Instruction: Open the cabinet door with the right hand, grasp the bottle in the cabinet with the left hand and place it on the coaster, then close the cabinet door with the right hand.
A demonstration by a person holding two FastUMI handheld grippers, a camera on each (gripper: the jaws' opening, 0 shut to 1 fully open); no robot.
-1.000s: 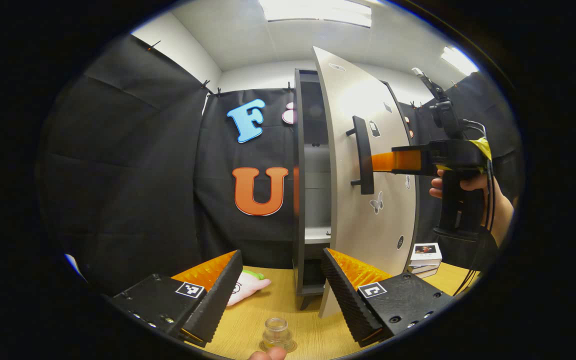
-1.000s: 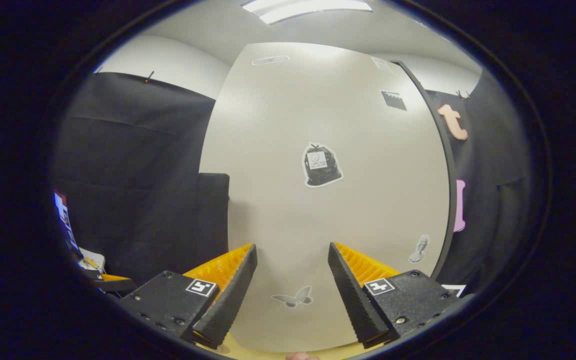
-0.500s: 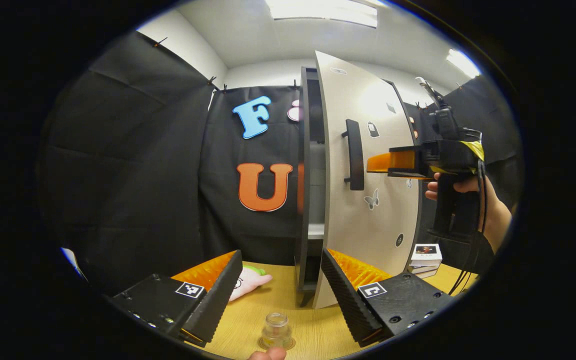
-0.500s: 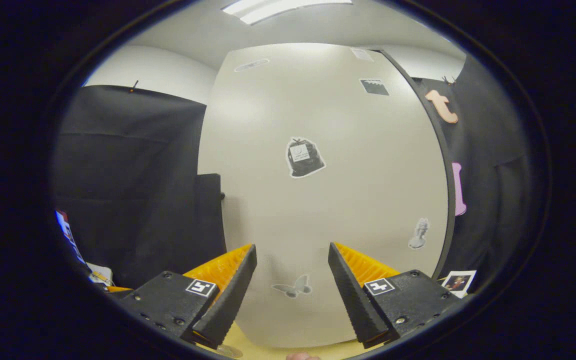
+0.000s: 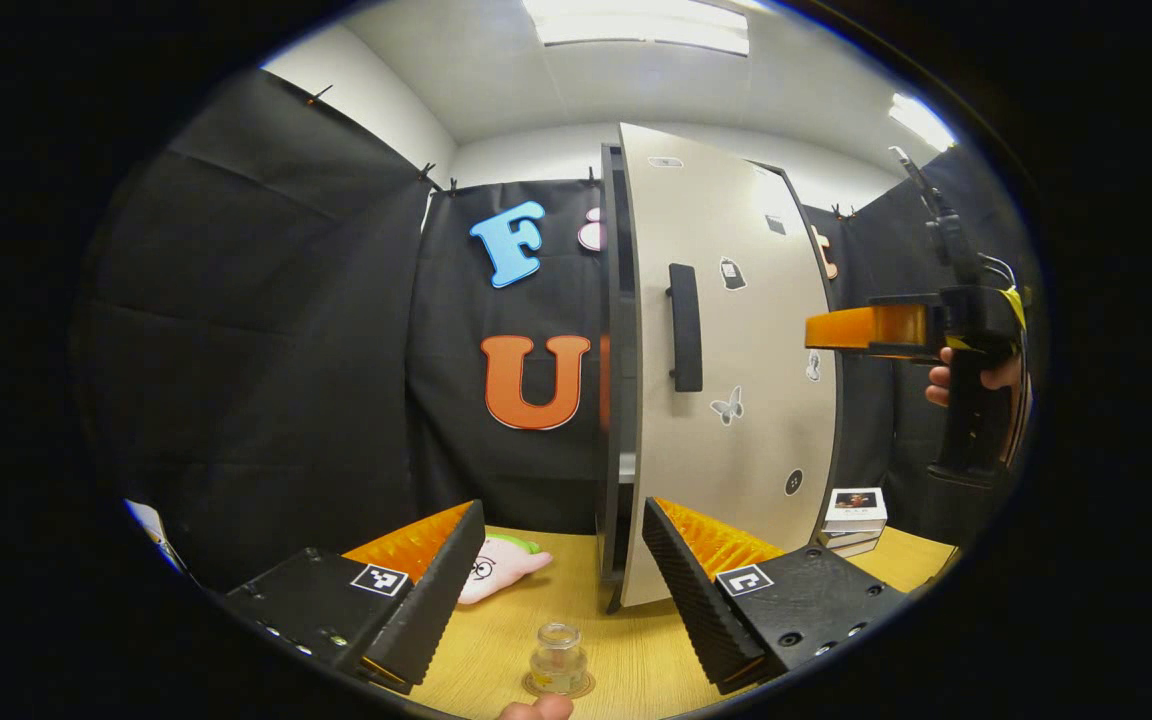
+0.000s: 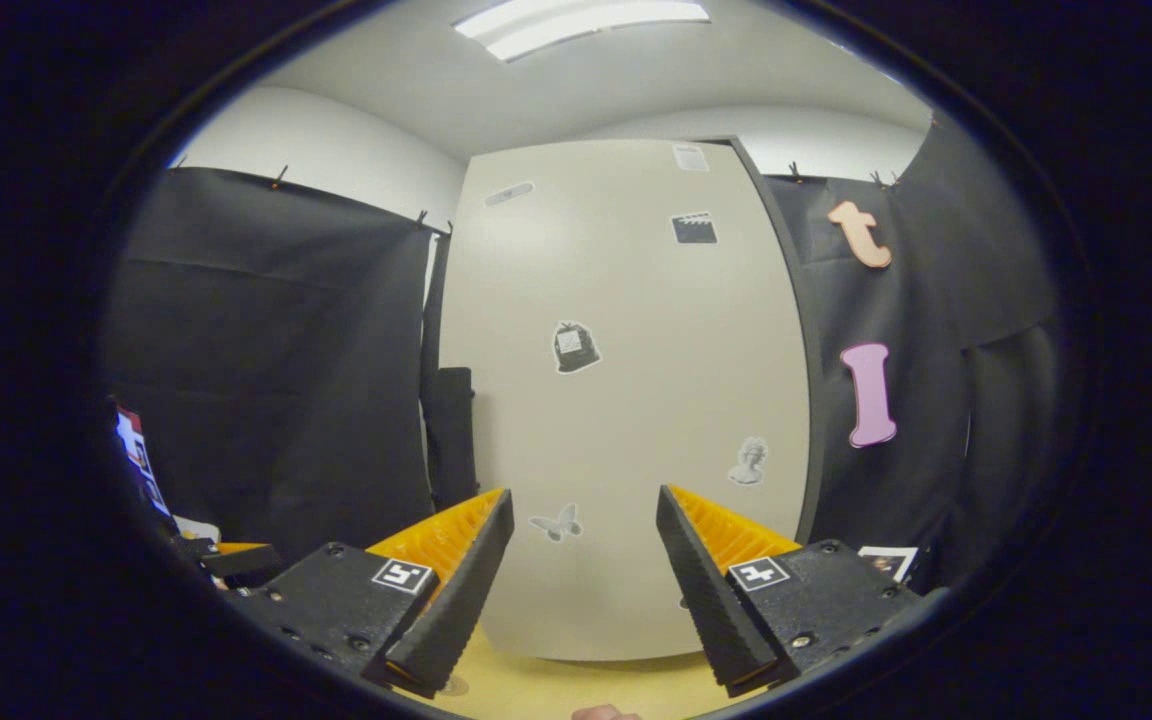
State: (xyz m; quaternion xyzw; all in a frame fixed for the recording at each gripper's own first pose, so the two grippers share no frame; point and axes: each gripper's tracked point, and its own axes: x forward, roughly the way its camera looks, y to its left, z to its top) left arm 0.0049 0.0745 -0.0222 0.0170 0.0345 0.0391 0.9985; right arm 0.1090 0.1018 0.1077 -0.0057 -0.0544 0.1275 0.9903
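1. Left tongs (image 5: 561,575), lower centre of the left gripper view: black ribbed fingers with orange backs, spread apart and empty.
2. Small clear glass bottle (image 5: 557,656), bottom centre, between those fingers: standing upright on a round coaster (image 5: 558,687) on the light wooden counter (image 5: 636,650).
3. Pink plush toy (image 5: 496,568): lying on the counter behind the bottle, left of the cabinet.
4. Tall grey cabinet door (image 5: 726,360) with black bar handle (image 5: 684,327), centre: almost shut, a narrow gap at its left edge.
5. Right tongs (image 6: 584,575), lower centre of the right gripper view: spread apart, empty, facing the door, clear of it.
6. Person's hand (image 5: 976,378), right edge of the left gripper view: gripping the right tongs.
7. Stacked small white boxes (image 5: 851,512), lower right.
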